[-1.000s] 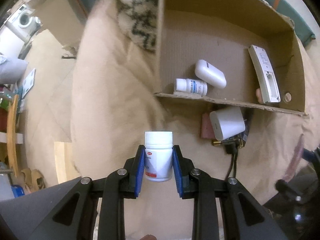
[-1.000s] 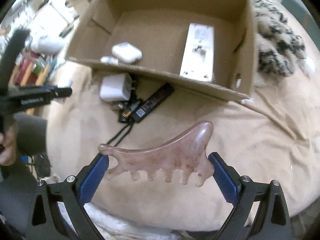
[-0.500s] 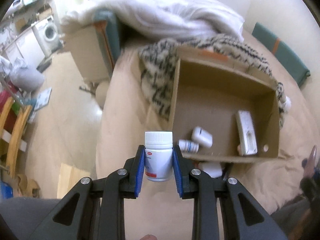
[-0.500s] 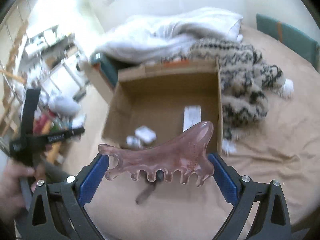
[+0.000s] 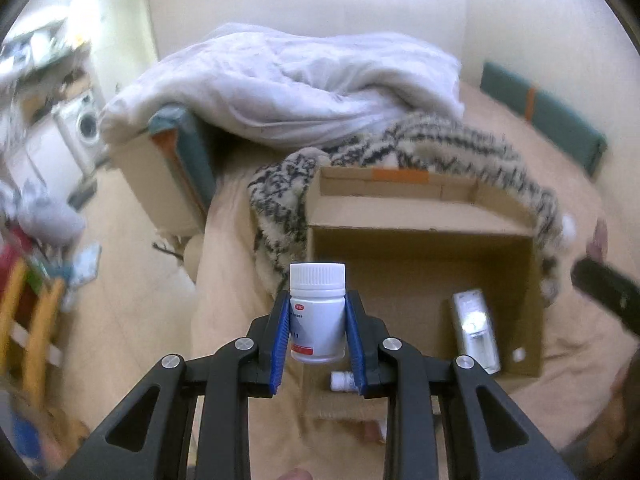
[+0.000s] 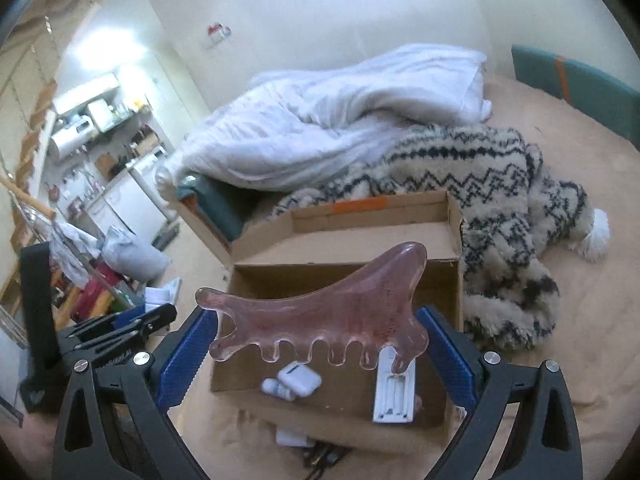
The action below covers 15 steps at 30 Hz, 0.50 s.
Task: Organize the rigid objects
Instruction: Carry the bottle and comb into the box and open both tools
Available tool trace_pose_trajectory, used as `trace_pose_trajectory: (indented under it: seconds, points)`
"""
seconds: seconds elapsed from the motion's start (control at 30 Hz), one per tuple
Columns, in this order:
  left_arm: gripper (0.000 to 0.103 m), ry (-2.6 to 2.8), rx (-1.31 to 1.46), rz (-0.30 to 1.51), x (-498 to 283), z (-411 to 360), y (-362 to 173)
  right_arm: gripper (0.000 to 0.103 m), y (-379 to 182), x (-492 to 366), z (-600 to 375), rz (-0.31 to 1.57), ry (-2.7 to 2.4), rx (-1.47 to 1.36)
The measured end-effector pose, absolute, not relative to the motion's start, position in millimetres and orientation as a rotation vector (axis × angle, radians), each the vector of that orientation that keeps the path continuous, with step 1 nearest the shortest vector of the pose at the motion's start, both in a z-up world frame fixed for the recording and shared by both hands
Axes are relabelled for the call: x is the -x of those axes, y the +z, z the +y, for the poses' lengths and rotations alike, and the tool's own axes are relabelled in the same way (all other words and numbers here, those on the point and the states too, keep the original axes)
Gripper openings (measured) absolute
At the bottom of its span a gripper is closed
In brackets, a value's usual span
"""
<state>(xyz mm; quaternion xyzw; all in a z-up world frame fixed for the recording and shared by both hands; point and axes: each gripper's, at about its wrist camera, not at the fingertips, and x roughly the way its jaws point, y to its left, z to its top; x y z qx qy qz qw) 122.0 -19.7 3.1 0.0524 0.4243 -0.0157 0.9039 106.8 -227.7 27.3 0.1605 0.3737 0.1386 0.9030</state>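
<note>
Hiding behind pill bottle (image 5: pixel 317 312): box's (image 5: pixel 420 236) left contents.

1. White pill bottle (image 5: pixel 317 312): ribbed white cap, red-marked label; held upright between blue pads, at 6 o'clock of the left wrist view.
2. Pink comb-shaped scraping tool (image 6: pixel 320 312): translucent, teeth pointing down, gripped at both ends; centre of the right wrist view.
3. Cardboard box (image 6: pixel 454 280): open-topped, on a beige cover. Inside are seen:
   - white remote (image 6: pixel 394 388), flat, at 5 o'clock;
   - white earbud case (image 6: pixel 300 378);
   - small white bottle (image 6: pixel 274 388) on its side, touching the case.
</note>
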Motion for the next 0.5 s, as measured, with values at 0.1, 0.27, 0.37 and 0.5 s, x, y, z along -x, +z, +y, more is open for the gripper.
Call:
trace_pose_trajectory:
  seconds: [0.1,0.27,0.37,0.5]
  points:
    - [0.024,-0.043,-0.140,0.929,-137,-33,-26,0.103,-2,-119,-224,0.834,0.278,-0.355]
    - [0.024,-0.076,-0.107,0.990,-148,-43,-60,0.103,-46,-127,-220,0.955,0.237,-0.352]
    - [0.024,-0.082,-0.091,1.002,-152,-45,-69,0.103,-58,-132,-218,0.989,0.230,-0.322]
    - [0.024,-0.069,-0.120,1.009,-155,-47,-79,0.103,-66,-137,-216,1.033,0.219,-0.318]
